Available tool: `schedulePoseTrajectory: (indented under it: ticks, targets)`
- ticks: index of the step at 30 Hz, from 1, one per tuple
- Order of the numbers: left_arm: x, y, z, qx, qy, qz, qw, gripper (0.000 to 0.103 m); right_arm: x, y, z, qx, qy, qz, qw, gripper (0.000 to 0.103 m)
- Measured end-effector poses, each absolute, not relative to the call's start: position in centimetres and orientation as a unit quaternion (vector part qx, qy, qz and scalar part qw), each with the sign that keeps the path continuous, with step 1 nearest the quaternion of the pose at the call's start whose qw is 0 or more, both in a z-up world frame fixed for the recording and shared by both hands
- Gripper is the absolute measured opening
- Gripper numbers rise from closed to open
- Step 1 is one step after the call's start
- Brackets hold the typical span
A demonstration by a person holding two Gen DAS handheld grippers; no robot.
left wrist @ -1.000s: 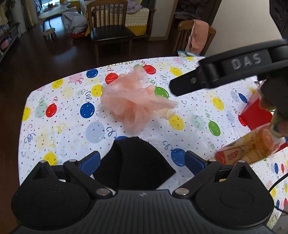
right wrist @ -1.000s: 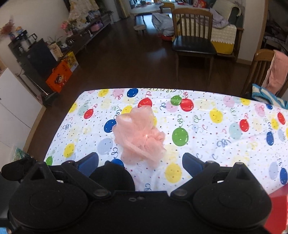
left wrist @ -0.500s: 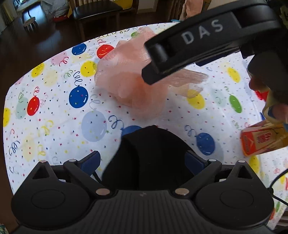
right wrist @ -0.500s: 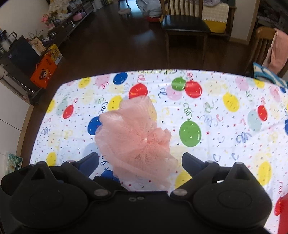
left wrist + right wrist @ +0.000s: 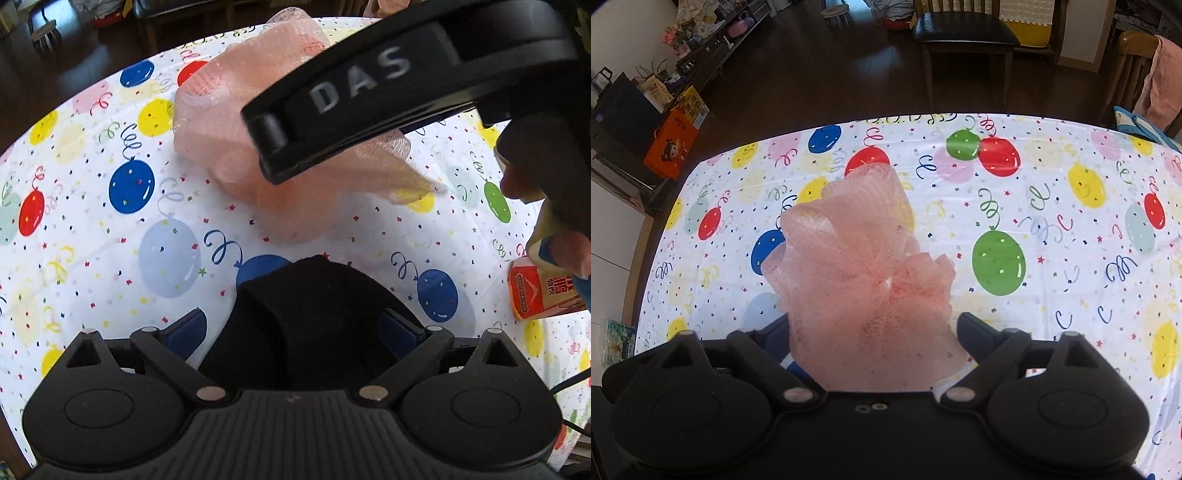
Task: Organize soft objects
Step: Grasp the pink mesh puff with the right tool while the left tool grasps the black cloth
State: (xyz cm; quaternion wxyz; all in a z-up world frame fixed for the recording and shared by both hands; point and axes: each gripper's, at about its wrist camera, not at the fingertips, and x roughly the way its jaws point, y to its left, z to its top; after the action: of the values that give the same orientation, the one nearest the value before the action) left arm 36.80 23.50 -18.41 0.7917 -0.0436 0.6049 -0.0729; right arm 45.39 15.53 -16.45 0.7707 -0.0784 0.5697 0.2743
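Both tongs are being held spread. The right tongs (image 5: 873, 328), whose jaws have just been closing, are straddling the pink mesh bath pouf (image 5: 860, 266) lying on the balloon-print tabletop (image 5: 1052, 192); no pad is seen pressing it yet. The left tongs (image 5: 291, 326) are straddling a black folded cloth (image 5: 306, 317) at 6 o'clock, again unclamped. A slip is being risked: only loose netting may be pinched, since the pouf is springy and uneven. The two tools, being close, may also be knocked together. The left view alone is showing the black cloth, an orange drink carton (image 5: 539, 291) at 3 o'clock and the right tool overhead; the right view alone is showing the pouf whole.
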Motion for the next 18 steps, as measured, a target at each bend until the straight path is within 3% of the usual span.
schedulePoseTrajectory:
  ticks: [2, 5, 8, 14, 18]
  targets:
    - [36.8, 23.4, -18.5, -0.043, 0.603, -0.076, 0.793, 0.096, 45.4, 15.6, -16.7, -0.077, 0.57, 0.276, 0.77, 0.079]
    - [36.9, 23.3, -18.7, -0.041, 0.605, -0.071, 0.792, 0.078, 45.3, 15.7, -17.1, -0.076, 0.573, 0.281, 0.766, 0.071]
    - [36.8, 23.1, -18.7, -0.035, 0.601, -0.068, 0.795, 0.076, 45.1, 15.8, -17.5, -0.073, 0.574, 0.282, 0.765, 0.054]
    - [36.5, 23.0, -18.5, -0.031, 0.594, -0.064, 0.801, 0.06, 44.8, 15.5, -17.8, -0.071, 0.574, 0.279, 0.767, 0.03]
    - [36.2, 22.9, -18.0, -0.034, 0.586, -0.065, 0.807, 0.037, 44.8, 14.9, -17.4, -0.062, 0.567, 0.277, 0.773, 0.021]
